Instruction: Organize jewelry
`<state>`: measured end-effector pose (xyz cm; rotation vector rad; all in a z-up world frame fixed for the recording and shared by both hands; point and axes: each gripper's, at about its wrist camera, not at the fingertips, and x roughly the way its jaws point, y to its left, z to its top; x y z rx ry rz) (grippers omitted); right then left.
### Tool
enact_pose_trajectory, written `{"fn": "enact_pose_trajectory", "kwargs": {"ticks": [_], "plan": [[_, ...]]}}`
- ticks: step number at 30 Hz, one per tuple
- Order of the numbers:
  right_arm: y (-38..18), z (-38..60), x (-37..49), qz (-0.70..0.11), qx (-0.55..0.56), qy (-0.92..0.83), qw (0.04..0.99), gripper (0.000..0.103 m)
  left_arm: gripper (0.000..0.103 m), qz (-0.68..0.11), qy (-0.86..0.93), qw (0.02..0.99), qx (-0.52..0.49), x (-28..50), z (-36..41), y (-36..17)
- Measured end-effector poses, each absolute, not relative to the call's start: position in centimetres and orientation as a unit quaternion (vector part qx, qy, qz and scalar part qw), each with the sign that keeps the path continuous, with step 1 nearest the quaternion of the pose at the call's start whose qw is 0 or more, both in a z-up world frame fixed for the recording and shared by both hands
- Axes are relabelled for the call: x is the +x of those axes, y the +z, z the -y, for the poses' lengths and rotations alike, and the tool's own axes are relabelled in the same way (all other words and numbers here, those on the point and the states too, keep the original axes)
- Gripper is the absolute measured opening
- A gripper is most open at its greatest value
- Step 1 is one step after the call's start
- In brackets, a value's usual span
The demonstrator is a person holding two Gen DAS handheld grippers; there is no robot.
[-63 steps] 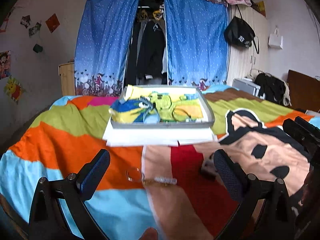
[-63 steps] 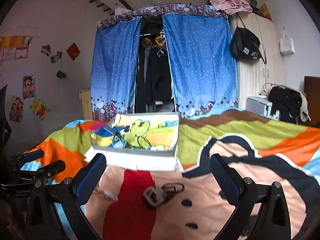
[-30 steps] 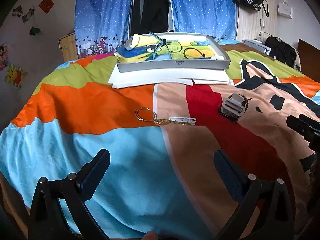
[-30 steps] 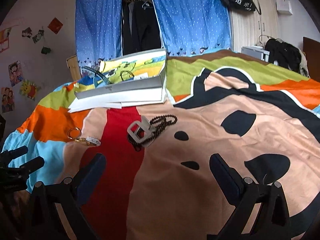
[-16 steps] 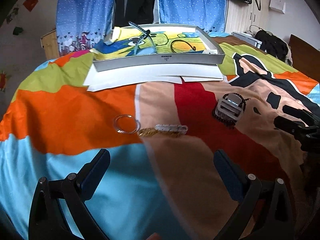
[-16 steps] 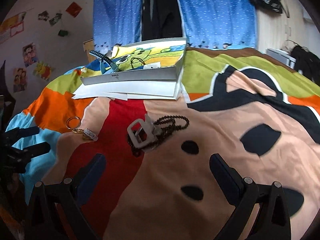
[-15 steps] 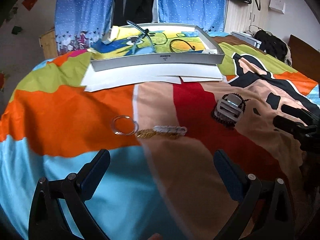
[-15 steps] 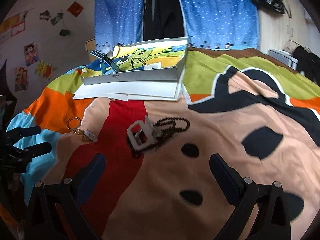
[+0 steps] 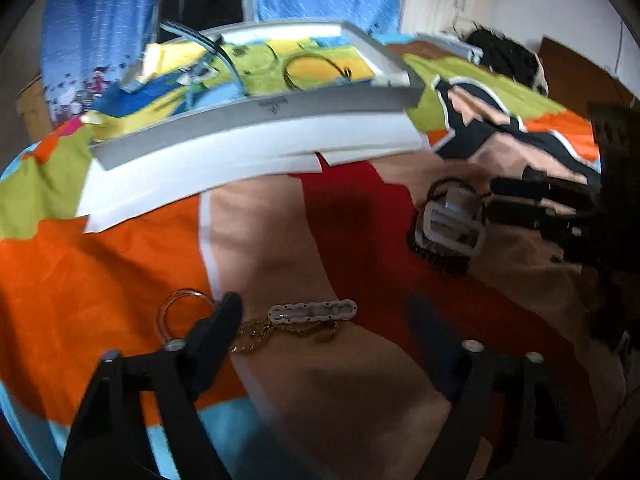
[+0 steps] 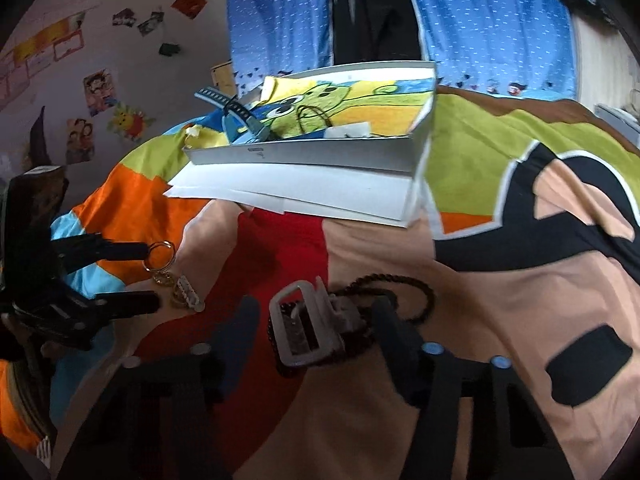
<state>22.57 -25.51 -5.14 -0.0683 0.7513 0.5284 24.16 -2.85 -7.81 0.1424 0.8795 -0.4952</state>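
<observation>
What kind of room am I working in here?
Most likely a bedroom: the jewelry lies on a colourful bedspread, blue curtains frame hanging clothes, and cartoon posters dot the wall.

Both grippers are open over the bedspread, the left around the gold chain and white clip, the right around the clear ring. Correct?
Not quite: the right gripper brackets the white buckle with dark bead strand, as the right wrist view shows. The clear ring lies beside the left gripper, which frames the gold chain and white clip.
</observation>
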Motion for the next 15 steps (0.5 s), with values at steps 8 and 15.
{"fn": "enact_pose_trajectory", "kwargs": {"ticks": [8, 15], "plan": [[-5.7, 25.0, 24.0, -0.371, -0.044, 0.278, 0.885, 0.043, 0.061, -0.464, -0.293, 0.828, 0.113, 26.6, 3.8, -9.7], [-6.3, 24.5, 24.4, -0.379, -0.054, 0.284, 0.879, 0.036, 0.053, -0.485, -0.265, 0.825, 0.122, 27.8, 3.8, -11.0]]}}
